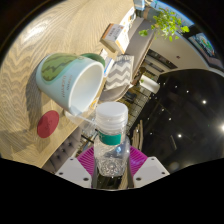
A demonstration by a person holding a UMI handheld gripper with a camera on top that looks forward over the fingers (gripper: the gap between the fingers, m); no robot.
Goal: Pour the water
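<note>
Bright daylight, strong fisheye curvature, ceiling-light reflections on glossy black surface point(185, 110).

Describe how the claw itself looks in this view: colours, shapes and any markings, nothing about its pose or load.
Only the claw's lower front shows. Its two fingers carry magenta pads with a ribbed or gridded texture on their inner faces. Beneath them sit pale grey, angular finger bodies. No cables, printed markings, hand or sleeve are visible; the rest of the claw is out of view.
</note>
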